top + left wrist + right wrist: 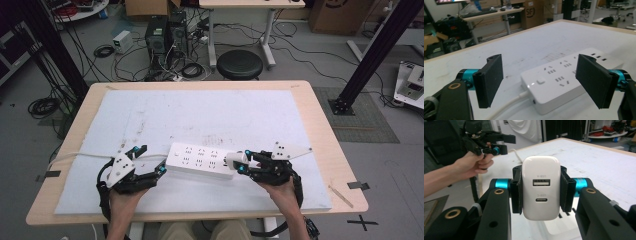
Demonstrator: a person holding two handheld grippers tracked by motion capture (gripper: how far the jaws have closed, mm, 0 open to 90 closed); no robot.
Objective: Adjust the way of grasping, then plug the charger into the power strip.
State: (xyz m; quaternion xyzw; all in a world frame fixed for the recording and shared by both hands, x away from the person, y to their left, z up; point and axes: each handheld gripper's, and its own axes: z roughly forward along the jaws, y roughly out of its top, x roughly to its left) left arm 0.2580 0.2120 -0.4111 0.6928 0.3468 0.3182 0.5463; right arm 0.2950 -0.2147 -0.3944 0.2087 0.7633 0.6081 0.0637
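A white USB charger [541, 187], with USB-A and USB-C ports facing the camera, is pinched by the right gripper [541, 192] above a white power strip [200, 160] on the table [320, 130]. The left gripper [539, 82] is held spread beside the strip's corded end.

On the desk [310, 125] lie one white mat [210, 115] and one power strip [200, 160]; one charger [540, 187] is held above it.

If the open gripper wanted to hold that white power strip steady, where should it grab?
Probably across the two long sides of the power strip, near its cord end, coming down from above. The strip lies flat and its narrow width sits between the open jaws of the left gripper. The socket holes on top stay clear.
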